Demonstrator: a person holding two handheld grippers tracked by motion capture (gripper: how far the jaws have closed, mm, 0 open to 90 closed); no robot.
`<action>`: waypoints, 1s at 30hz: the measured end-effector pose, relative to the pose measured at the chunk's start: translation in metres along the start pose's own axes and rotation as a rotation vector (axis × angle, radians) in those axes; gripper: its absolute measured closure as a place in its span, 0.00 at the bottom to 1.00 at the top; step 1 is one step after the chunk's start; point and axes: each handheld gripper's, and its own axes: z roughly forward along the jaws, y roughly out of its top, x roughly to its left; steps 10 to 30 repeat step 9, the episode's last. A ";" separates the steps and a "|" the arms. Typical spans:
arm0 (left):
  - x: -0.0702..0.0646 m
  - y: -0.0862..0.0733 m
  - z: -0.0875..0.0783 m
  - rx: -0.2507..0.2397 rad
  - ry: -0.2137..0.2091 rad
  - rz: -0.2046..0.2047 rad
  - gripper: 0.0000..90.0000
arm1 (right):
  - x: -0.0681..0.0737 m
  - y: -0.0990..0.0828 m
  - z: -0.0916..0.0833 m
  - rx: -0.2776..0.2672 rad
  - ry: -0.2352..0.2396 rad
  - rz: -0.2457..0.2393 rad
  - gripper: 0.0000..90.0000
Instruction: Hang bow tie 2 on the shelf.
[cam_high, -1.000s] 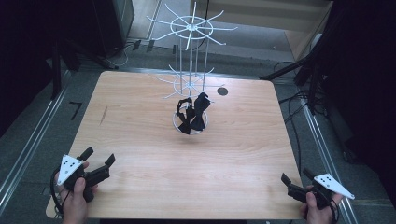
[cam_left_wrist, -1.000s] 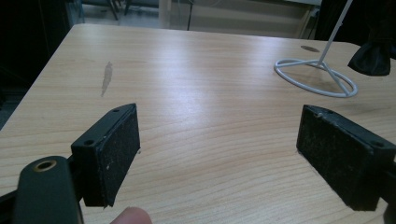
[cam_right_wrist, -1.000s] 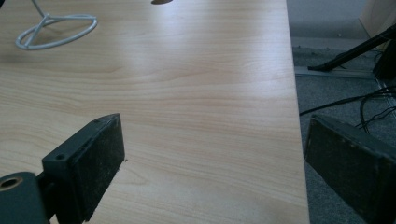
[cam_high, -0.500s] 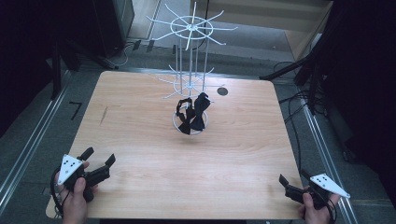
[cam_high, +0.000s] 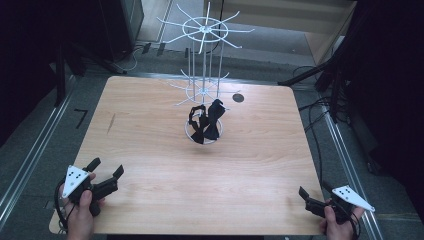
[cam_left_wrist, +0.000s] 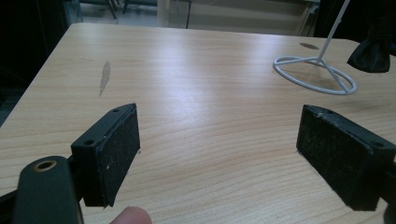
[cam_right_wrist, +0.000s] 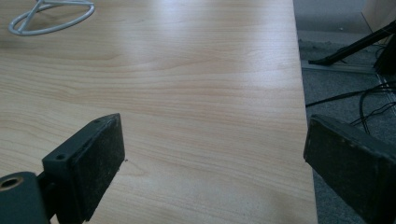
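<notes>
A white wire rack (cam_high: 203, 60) stands at the middle back of the wooden table (cam_high: 150, 135), on a ring base (cam_left_wrist: 315, 77) (cam_right_wrist: 49, 16). Two black bow ties (cam_high: 206, 121) hang from its lower arms; one of the bow ties (cam_left_wrist: 373, 53) shows at the right of the left gripper view. My left gripper (cam_high: 105, 170) (cam_left_wrist: 219, 156) is open over the table's front left corner, nothing between its jaws. My right gripper (cam_high: 315, 192) (cam_right_wrist: 215, 168) is open at the front right corner, its jaws straddling the table's right edge.
A small dark round hole (cam_high: 238, 97) is in the tabletop behind the rack. A grey smear (cam_high: 111, 123) (cam_left_wrist: 105, 77) marks the wood at the left. Cables and stand legs (cam_high: 320, 107) lie on the floor to the right.
My right gripper has drifted slightly toward the front right corner. The left gripper, rack and bow ties have not moved.
</notes>
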 end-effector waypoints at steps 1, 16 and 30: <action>0.000 0.000 0.000 0.000 0.000 -0.001 0.16 | 0.000 0.000 0.000 0.000 -0.001 -0.003 0.06; 0.000 0.000 0.000 0.001 -0.001 -0.004 0.16 | -0.001 0.000 0.001 0.006 0.003 0.001 0.06; 0.000 0.000 0.000 0.001 -0.001 -0.004 0.16 | -0.001 0.000 0.001 0.006 0.003 0.001 0.06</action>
